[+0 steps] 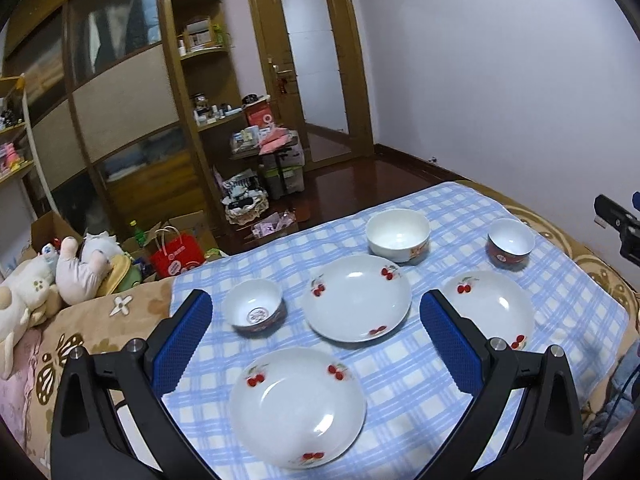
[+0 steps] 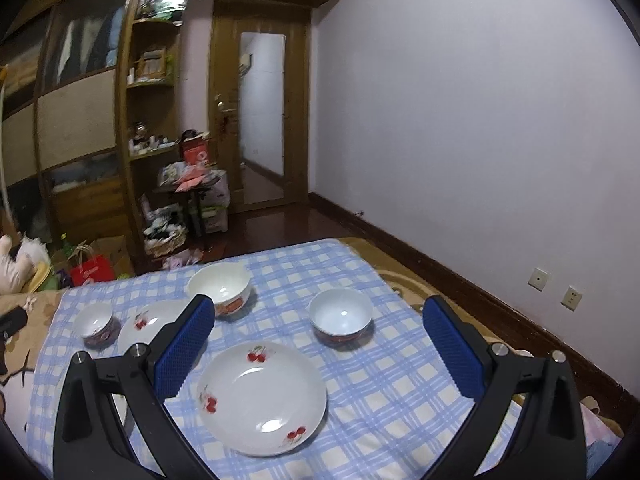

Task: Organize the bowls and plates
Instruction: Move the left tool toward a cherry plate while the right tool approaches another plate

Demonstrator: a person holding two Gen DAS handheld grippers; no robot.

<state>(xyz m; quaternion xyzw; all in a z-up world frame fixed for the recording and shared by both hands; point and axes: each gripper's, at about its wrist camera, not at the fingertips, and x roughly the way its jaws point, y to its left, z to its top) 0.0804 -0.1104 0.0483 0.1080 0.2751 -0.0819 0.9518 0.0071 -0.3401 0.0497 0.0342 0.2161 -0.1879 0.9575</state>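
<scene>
Blue-and-white checked cloth [image 1: 400,380] covers the bed, and all the dishes sit on it, none of them stacked. Both grippers hang above the near edge with their blue-padded fingers spread wide, nothing between them.

In the left wrist view, the left gripper [image 1: 316,316] frames the nearest cherry plate [image 1: 298,406], which sits right in front between the fingers. Just past it is the middle cherry plate [image 1: 356,298], and off to the right the third cherry plate [image 1: 490,310], partly hidden behind the right finger pad. To the left of the middle plate there's a small dark-sided bowl [image 1: 256,308] with a printed mark at the bottom. Further back sits the big white bowl [image 1: 398,236], close behind the middle plate, and a second small dark-sided bowl [image 1: 510,244] out towards the right edge of the cloth. A bit of the other tool pokes in at the far right of that view.

In the right wrist view, the right gripper [image 2: 318,318] has that third plate [image 2: 262,398] closest, the small bowl [image 2: 340,316] just beyond it, and the white bowl [image 2: 220,288] behind the left finger.

Off the cloth on the left: stuffed toys [image 1: 76,272], a red bag [image 1: 180,258] and cardboard boxes on the floor. At the far end, a wooden wardrobe [image 1: 120,92] with cluttered shelves and a door [image 1: 316,64] with a frosted panel.
</scene>
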